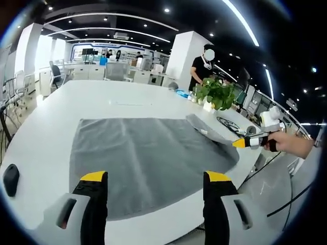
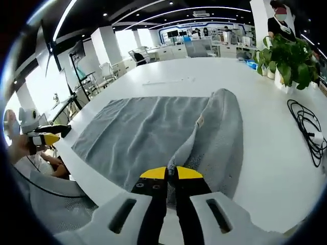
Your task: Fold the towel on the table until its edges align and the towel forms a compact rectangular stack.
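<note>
A grey towel lies spread on the white table. My left gripper hangs open above the towel's near edge, with nothing between its yellow-tipped jaws. At the towel's right side, my right gripper has a corner pinched and lifted, so a raised fold runs back from it. In the right gripper view, that gripper is shut on the towel's edge, and the cloth rises in a ridge toward it. The left gripper, held in a hand, shows at the far left, off the table's edge.
A potted plant and a coiled black cable sit on the table right of the towel. A small black object lies near the left edge. A person stands beyond the table, with desks and chairs behind.
</note>
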Demonstrator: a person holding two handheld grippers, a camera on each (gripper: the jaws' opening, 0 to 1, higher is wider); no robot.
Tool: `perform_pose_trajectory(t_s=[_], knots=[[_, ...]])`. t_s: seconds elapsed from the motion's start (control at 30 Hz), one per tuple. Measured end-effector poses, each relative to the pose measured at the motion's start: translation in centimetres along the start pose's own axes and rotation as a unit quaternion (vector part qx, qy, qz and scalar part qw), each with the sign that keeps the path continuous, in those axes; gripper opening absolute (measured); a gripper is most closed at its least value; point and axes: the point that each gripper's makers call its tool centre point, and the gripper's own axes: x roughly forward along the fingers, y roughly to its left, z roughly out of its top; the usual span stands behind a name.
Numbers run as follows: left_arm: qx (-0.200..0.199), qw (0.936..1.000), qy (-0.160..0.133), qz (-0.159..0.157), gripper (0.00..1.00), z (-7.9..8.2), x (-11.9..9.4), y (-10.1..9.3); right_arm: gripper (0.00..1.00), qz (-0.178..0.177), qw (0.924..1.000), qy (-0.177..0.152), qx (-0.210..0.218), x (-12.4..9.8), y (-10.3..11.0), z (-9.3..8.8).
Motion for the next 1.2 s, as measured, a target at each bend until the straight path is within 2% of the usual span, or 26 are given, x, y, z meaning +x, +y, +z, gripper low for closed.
perform_pose_trajectory(t_s=[0.23,0.47,0.73,0.8,0.97,1.2], knots=[[0.002,0.9999,0.002,-0.015,0.77,0.5,1.5,-0.5,0.03,-0.001,1.0000,0.002,0.009,-0.2,0.0,-0.1],[0.008,0.9992,-0.001,-0.040,0.76,1.9,4.3,-2.6,0.03,-0.001,1.0000,0.009,0.001,-0.2,-0.3,-0.4],[0.020,0.9967,0.003,-0.079,0.75,3.5,8.4,-5.3,0.03,0.002,0.9999,0.015,-0.002,-0.2,-0.4,-0.9],[0.023,0.9957,-0.007,-0.089,0.73,4.4,9.7,-6.1,0.03,0.006,0.9998,0.018,-0.003,-0.1,-0.3,-0.9],[0.039,0.9932,-0.006,-0.109,0.72,5.8,12.7,-7.4,0.03,0.017,0.9996,0.022,-0.006,0.3,-0.1,-1.0],[0.063,0.9879,0.008,-0.142,0.71,6.8,16.2,-10.2,0.03,0.022,0.9994,0.025,-0.009,0.3,-0.2,-1.2]])
